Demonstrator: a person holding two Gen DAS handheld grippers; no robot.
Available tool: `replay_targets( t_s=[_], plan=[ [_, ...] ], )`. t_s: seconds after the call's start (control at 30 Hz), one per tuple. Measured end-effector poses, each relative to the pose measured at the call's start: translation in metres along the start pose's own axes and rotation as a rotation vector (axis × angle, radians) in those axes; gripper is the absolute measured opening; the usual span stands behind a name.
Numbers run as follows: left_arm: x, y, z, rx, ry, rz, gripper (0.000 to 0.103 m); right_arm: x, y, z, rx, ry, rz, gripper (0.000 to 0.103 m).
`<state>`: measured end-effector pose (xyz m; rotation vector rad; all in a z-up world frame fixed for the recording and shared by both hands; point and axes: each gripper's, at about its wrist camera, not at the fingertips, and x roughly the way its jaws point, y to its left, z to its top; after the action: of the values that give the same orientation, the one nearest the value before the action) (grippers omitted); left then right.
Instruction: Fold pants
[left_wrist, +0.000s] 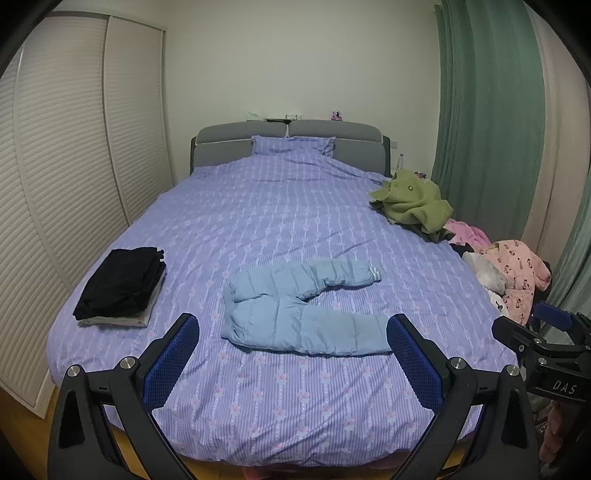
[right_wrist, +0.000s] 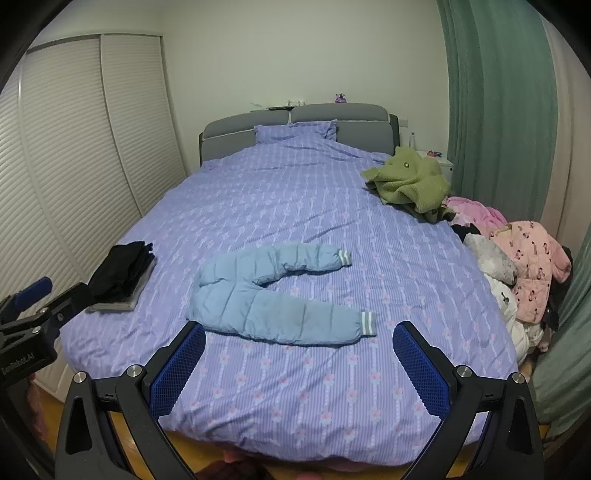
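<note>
Pants (left_wrist: 295, 306) mid-bed (left_wrist: 280, 206), folded stack (left_wrist: 122, 288) left, clothes heap (left_wrist: 509, 273) right

There is one bed (right_wrist: 332, 369) with one purple pillow (right_wrist: 295, 132) at its top. On it lies one pair of light blue pants (right_wrist: 266, 306) with two legs, and each leg has one striped cuff. There is one pile of dark folded clothes (right_wrist: 122, 275) and one green sweater (right_wrist: 408, 181). I count two tongs, the left (left_wrist: 291, 362) and the right (right_wrist: 299, 369), each with two blue pads.

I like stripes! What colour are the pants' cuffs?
Grey with white stripes on the cuffs; right wrist view shows them best.
</note>
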<state>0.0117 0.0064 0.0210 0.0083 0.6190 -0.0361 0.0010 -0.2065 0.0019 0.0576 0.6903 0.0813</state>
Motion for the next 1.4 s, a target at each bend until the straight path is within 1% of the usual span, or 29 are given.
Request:
replay_targets(
  t_s=[0.47,0.8,1.4],
  plan=[
    [0.001,0.001,0.0,-0.017,0.003,-0.007,0.103,0.001,-0.002,-0.002,0.001,0.001,-0.001,0.103],
    [0.0,-0.004,0.003,-0.02,-0.012,-0.004,0.103,0.001,-0.001,-0.002,-0.003,-0.005,-0.002,0.103],
    [-0.001,-0.008,0.006,-0.034,-0.026,-0.003,0.103,0.01,-0.013,0.001,0.013,-0.009,-0.006,0.103]
  ],
)
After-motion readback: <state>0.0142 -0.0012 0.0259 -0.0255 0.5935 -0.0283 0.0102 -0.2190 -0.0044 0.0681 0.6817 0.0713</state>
